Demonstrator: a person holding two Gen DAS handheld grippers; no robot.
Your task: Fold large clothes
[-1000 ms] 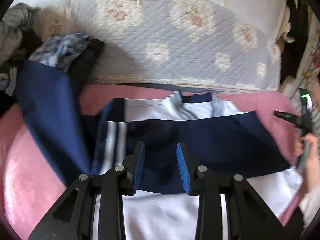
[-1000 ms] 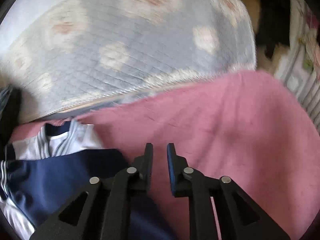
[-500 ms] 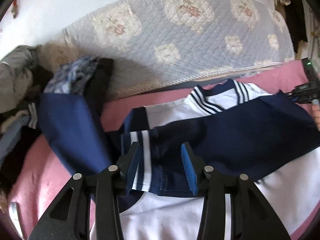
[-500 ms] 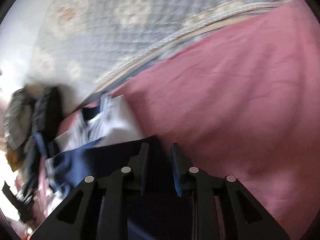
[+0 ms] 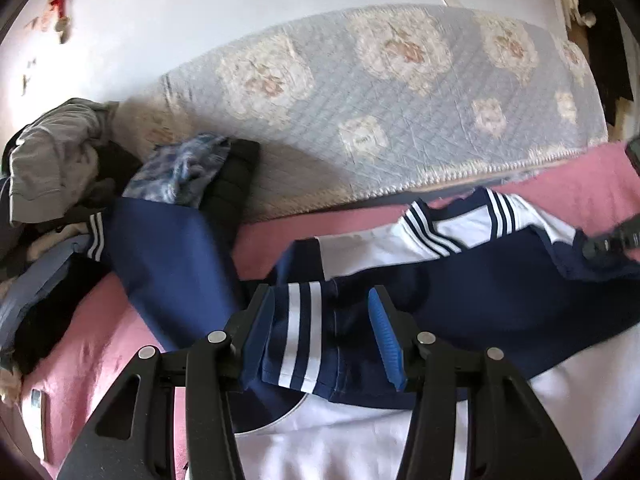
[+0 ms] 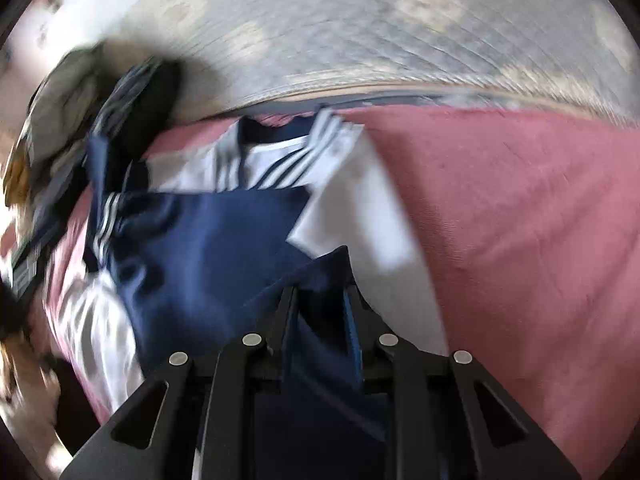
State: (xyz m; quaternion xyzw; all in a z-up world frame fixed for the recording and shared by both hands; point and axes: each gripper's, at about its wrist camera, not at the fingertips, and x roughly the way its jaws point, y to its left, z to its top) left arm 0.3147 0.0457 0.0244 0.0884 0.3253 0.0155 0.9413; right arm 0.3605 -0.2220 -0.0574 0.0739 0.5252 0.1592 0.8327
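- Hovering over the striped cuff, your left gripper (image 5: 322, 330) has its blue-padded fingers (image 5: 384, 338) spread wide, the cuff lying between them, neither pad visibly pressing it.
- Your right gripper (image 6: 320, 312) has its fingers drawn close together with a fold of navy cloth bunched between them; that view is motion-blurred, but the fabric sits pinched in the narrow gap.
- Under both tools lies the jacket (image 5: 460, 304), navy and white, spread on the pink bedspread (image 5: 88, 344), its white body nearest you and a navy sleeve (image 5: 500, 292) laid across the chest.
- Its striped collar (image 5: 452, 220) points away from you, toward the far edge of the bed.
- A second navy sleeve (image 5: 168, 264) stretches out to your left, its striped cuff reaching the clothes pile (image 5: 52, 160).
- Behind the bed stands a quilted floral mattress (image 5: 392, 92), leaning against the white wall (image 5: 200, 12).
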